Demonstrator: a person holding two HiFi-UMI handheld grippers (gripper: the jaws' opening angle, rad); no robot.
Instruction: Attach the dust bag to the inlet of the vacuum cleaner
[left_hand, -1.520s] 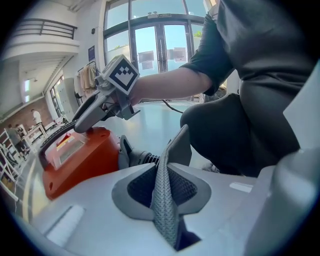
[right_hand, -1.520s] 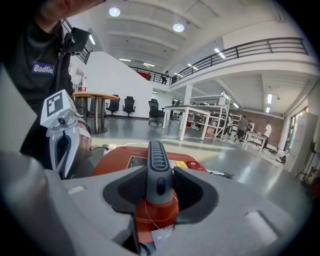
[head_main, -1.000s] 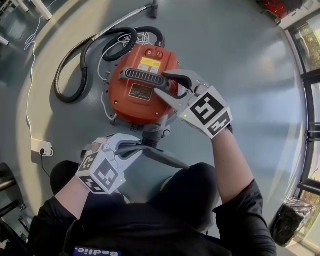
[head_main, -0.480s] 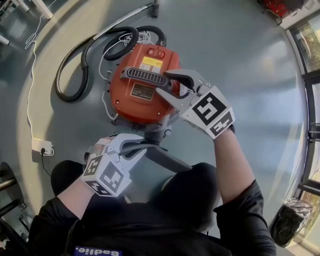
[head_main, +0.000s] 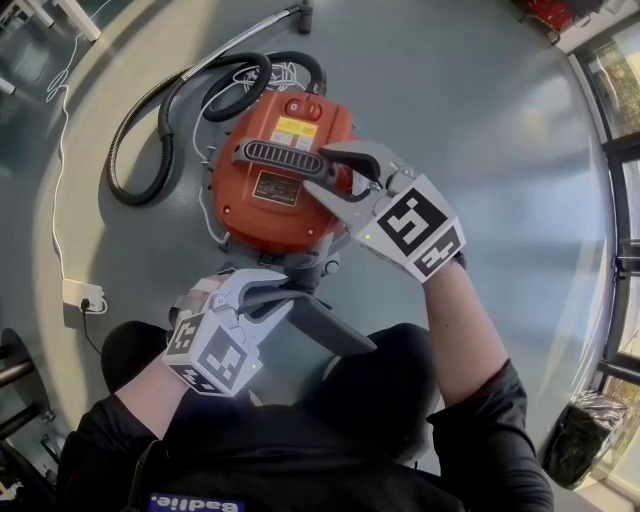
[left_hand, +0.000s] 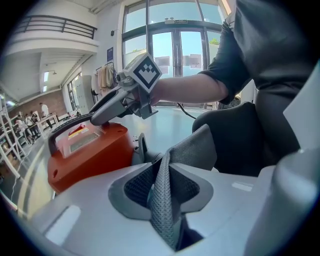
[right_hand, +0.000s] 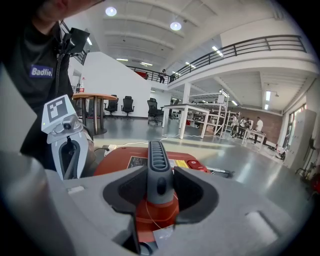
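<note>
My right tool (head_main: 325, 170) is clamped on the grey ribbed handle (head_main: 280, 157) on top of the orange vacuum cleaner (head_main: 255, 205), which stands on the grey floor (head_main: 480, 120) with its black hose (head_main: 165, 120) coiled at its far left. My left tool (head_main: 285, 295) sits at the cleaner's near end, just beside the grey inlet (head_main: 312, 262). Its jaws have just been opening, yet the pads are closed on a fold of the dust bag (left_hand: 162, 200), a grey mesh fabric. The dust bag runs from that tool towards the near right, ending beside my dark trouser knee (head_main: 385, 385). I cannot tell whether the dust bag touches the inlet
</note>
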